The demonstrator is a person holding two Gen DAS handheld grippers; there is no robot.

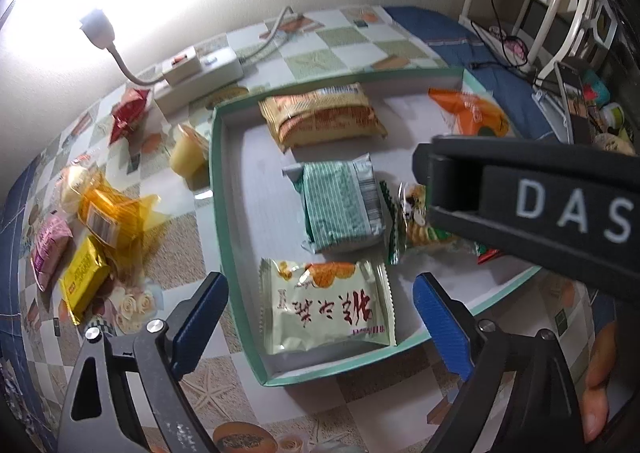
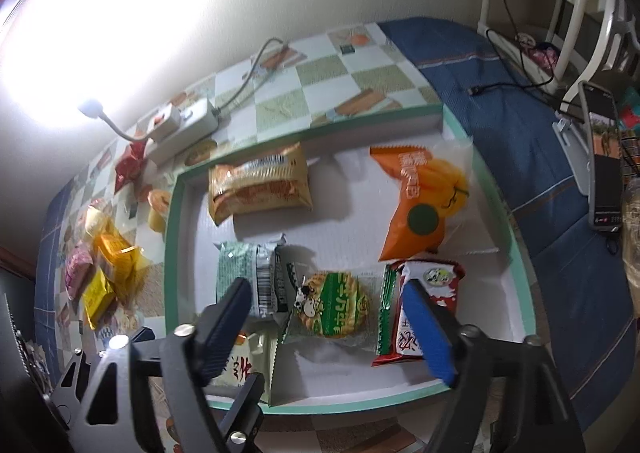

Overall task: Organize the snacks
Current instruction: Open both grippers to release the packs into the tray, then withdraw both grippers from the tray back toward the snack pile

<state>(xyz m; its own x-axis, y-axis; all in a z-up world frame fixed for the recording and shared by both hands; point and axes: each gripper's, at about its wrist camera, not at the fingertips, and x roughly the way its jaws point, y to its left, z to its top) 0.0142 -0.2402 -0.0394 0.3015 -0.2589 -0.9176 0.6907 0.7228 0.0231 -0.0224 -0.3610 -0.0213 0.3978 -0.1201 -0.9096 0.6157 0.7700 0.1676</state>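
Inside the green-rimmed tray (image 2: 516, 237), six packets: tan biscuit pack (image 2: 260, 183) at the far left, orange bag (image 2: 420, 201) far right, green striped pack (image 2: 250, 277) mid-left, clear-wrapped round cookie (image 2: 330, 305) beside it, red-and-white milk packet (image 2: 420, 313) just right of that, and pale packet with red characters (image 1: 330, 305) at the near left corner. Over the cookie, right gripper (image 2: 330, 317), blue fingers wide apart, nothing between them. Over the pale packet, left gripper (image 1: 320, 317), likewise spread and empty. Outside the tray on the checkered tablecloth (image 1: 340, 49), to the left: red wrapped candy (image 1: 128, 113), yellow jelly cup (image 1: 188, 151), orange-wrapped cake (image 1: 112, 213), pink packet (image 1: 48, 249), yellow packet (image 1: 82, 279). Further back, white power strip (image 1: 200, 71) with a lit gooseneck lamp (image 1: 96, 27).
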